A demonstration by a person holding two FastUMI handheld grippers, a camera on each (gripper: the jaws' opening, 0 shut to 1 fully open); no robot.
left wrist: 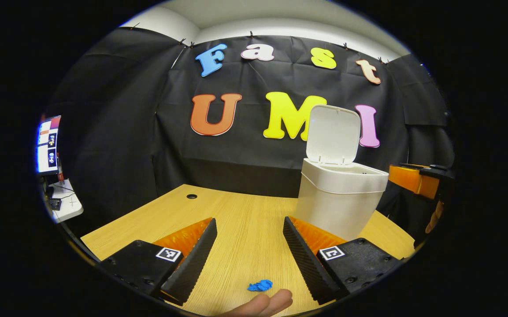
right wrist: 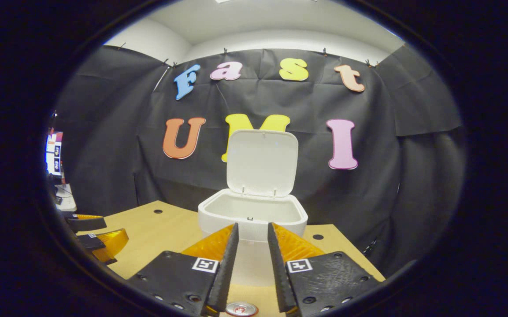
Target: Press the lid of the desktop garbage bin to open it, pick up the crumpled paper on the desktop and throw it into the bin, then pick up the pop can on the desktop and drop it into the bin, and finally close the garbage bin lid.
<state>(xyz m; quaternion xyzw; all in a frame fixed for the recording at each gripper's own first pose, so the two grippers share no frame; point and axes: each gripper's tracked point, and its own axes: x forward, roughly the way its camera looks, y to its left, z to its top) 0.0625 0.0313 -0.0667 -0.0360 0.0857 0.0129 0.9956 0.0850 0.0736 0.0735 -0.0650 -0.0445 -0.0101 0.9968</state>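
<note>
Black cloth backs a pale wood desktop (left wrist: 245,220), with a monitor (left wrist: 47,145) on a side desk at far left.

Going left to right in the left gripper view: the left gripper (left wrist: 249,246) hangs low over the wood with its jaws wide apart and empty. Between them, near the bottom edge, lies the crumpled paper (left wrist: 260,285), a small blue wad, with fingertips (left wrist: 262,304) of a hand just beside it. Right of centre stands the white garbage bin (left wrist: 339,198), its lid (left wrist: 333,134) swung upright, so the opening step looks done. Farther right, the other gripper's body pokes in.

In the right gripper view, the right gripper (right wrist: 252,259) faces the bin mouth with its jaws a narrow gap apart, gripping nothing. The pop can (right wrist: 241,309) shows its top at the bottom edge, between and below the fingers; whether they touch it cannot be told.

The paper should be nearly weightless and soft; a pinch across its middle ought to hold. The can is probably light, smooth and easily dented, so take it across the round side wall with modest pressure.
</note>
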